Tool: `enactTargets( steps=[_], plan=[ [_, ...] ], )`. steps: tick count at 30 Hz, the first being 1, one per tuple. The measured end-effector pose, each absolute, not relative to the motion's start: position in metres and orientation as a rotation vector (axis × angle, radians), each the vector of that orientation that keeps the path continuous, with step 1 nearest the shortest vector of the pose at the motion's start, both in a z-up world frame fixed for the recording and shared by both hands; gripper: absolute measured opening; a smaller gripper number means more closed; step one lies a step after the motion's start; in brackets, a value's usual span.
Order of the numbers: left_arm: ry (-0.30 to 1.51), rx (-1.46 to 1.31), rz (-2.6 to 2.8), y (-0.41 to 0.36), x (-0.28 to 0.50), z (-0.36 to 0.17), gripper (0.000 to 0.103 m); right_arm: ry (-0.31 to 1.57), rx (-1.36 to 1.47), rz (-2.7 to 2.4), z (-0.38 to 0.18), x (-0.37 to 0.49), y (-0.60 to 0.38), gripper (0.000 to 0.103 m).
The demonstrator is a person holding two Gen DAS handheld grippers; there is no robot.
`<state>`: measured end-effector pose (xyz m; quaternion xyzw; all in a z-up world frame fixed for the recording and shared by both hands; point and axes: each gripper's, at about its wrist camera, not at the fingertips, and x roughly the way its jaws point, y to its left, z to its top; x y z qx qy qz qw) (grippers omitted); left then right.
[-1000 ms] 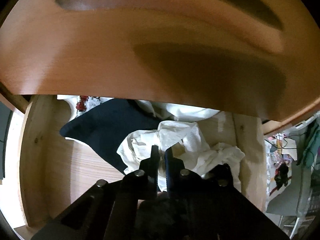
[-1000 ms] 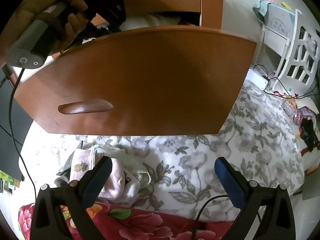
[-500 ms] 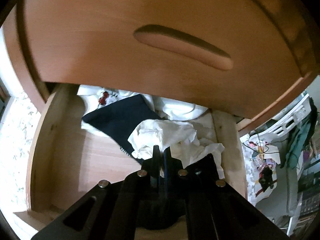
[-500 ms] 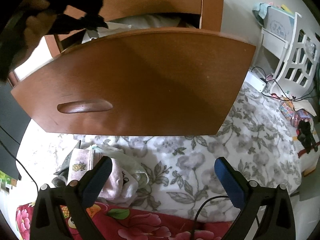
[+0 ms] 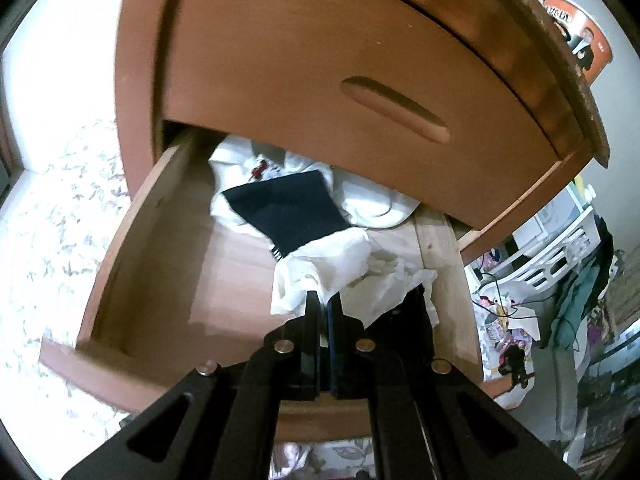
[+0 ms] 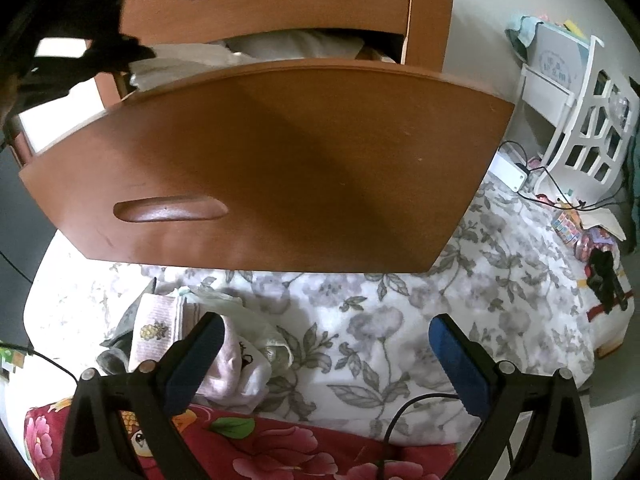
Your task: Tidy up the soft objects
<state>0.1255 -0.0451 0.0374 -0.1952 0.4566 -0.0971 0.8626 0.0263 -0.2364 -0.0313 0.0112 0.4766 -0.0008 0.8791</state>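
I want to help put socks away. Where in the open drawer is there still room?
The drawer's bare wooden floor by its left wall is free. Crowded: back and right, where the navy cloth and the crumpled white cloth lie.

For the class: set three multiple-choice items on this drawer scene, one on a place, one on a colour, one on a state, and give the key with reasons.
1. Where does the dark folded cloth lie?
A. inside the open drawer
B. on the floral bedspread
C. on the white shelf

2. What colour is the cloth at the left gripper tips?
A. red
B. white
C. green

3. How does the right gripper stand?
A. shut on a sock
B. shut on nothing
C. open, holding nothing

Key: 1 A, it rests on the drawer's wooden floor among white laundry. 2 B, pale crumpled fabric sits between the nearly closed fingers. 3 C, its blue pads stand wide apart over the bedspread.
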Motion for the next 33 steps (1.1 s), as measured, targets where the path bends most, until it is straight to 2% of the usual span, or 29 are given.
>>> enactTargets(
  steps=[15,24,33],
  plan=[
    [0.926,-0.459,-0.19,-0.019,0.081,0.04,0.002,0.982,-0.021,-0.015,-0.029,0.024,-0.231,0.103],
    [0.873,-0.359,-0.195,-0.03,0.107,0.084,0.002,0.98,-0.035,-0.017,-0.028,0.024,-0.228,0.103],
    [0.721,-0.316,-0.225,-0.028,0.111,0.152,0.002,0.98,-0.026,-0.016,-0.028,0.023,-0.23,0.103]
  ],
)
